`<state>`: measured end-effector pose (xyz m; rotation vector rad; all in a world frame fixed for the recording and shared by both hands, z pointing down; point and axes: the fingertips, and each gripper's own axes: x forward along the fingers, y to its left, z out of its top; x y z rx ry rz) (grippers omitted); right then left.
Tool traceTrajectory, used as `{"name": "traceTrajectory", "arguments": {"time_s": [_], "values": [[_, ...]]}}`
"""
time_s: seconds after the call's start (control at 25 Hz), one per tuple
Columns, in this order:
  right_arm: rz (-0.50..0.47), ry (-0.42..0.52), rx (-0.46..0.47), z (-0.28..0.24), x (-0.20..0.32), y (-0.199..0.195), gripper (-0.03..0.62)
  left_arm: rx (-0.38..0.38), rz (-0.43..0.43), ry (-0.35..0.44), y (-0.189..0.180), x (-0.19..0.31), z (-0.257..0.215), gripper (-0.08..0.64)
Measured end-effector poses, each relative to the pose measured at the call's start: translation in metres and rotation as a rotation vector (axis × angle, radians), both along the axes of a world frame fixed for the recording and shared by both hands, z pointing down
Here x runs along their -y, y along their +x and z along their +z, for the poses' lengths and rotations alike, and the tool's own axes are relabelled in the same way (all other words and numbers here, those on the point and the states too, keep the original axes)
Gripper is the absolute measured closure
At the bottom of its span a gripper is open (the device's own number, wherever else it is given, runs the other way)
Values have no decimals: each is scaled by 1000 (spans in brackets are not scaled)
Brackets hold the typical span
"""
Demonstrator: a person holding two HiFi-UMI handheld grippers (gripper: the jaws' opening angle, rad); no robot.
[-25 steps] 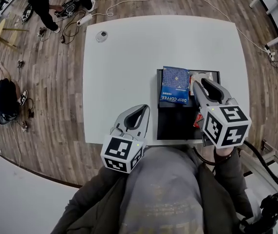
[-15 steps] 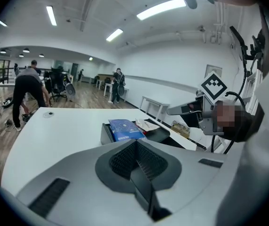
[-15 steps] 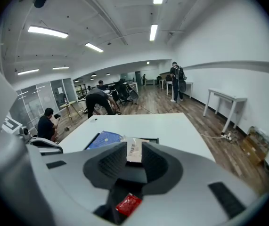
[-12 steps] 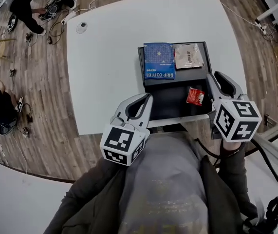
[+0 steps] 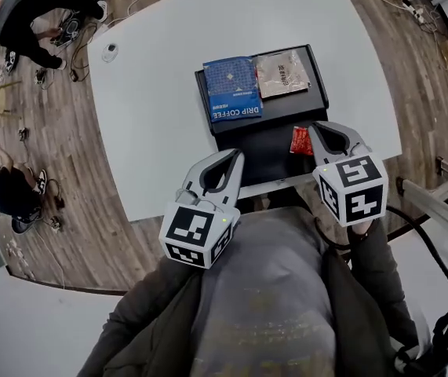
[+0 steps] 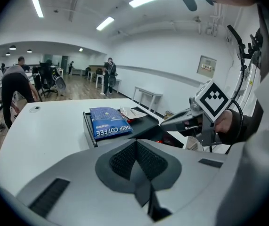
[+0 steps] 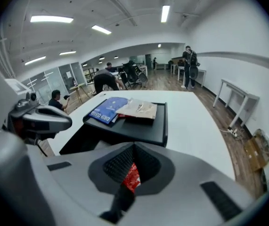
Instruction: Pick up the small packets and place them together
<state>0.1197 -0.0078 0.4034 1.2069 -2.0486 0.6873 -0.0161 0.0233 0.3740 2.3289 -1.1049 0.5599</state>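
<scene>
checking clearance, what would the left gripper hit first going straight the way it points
Likely the left gripper meets the near left wall of the black tray, short of the blue packet; tilted downward, it might touch the white table first.

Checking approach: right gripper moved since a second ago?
Yes: right gripper pulled back along the black tray toward its near edge; fingers just closed on red packet.

Three packets (image 5: 232, 87) (image 5: 282, 73) (image 5: 300, 140), two tongs (image 5: 234, 155) (image 5: 312, 129), perhaps two trays (image 5: 318, 91) (image 5: 267, 154).
</scene>
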Motion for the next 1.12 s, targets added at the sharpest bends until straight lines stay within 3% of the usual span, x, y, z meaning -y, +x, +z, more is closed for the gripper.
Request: {"name": "traceTrajectory", "arguments": {"time_s": [0.24,0.44,0.92,1.12], "values": [[-71,-136,-60,30,-15,-16,589,-3,-27,12,-11,6,-6,557],[-143,-165,-218,43,-18,-14,589,-21,-42,23,-21,8,-8,557],[-297,-273,-489,75,-26,-11,589,-42,-49,21,-41,21,-10,557],[-396,-303,-480,82,-32,-40,589,-41,-62,18,-53,23,-11,557]]}}
